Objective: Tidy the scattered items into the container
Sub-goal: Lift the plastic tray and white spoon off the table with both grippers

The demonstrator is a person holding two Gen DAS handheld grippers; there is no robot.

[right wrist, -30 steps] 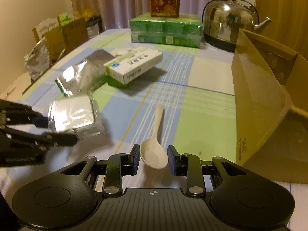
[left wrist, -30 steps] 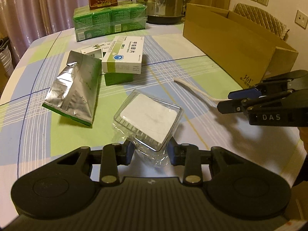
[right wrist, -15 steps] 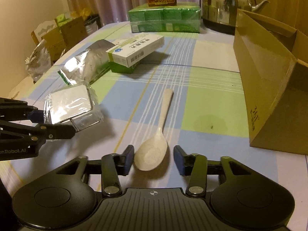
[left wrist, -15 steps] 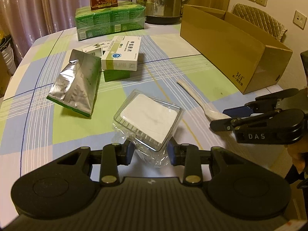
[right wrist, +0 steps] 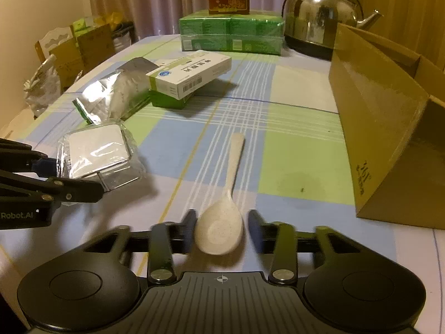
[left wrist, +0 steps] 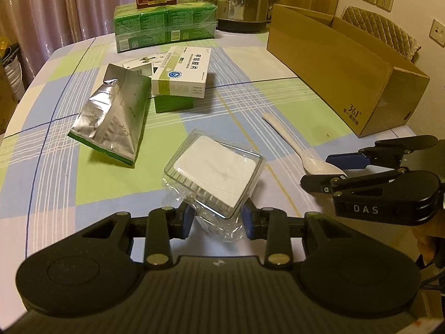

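Observation:
My left gripper (left wrist: 218,218) is shut on a clear plastic tray with a white pad (left wrist: 215,171), also seen in the right wrist view (right wrist: 96,151). My right gripper (right wrist: 222,229) is open, its fingers on either side of the bowl of a cream spoon (right wrist: 222,222) that lies on the table; the spoon also shows in the left wrist view (left wrist: 294,146). A silver foil pouch (left wrist: 114,117) and a white and green medicine box (left wrist: 182,72) lie further back. The open cardboard box (left wrist: 342,69) stands at the right.
A pack of green boxes (left wrist: 164,25) with a red carton on top and a steel kettle (left wrist: 239,0) stand at the table's far end. A chair back (left wrist: 381,27) is behind the cardboard box. The checked tablecloth (left wrist: 55,167) covers the table.
My right gripper has opened wider and drawn back, so the spoon lies free between its fingers. The left gripper keeps hold of the plastic tray.

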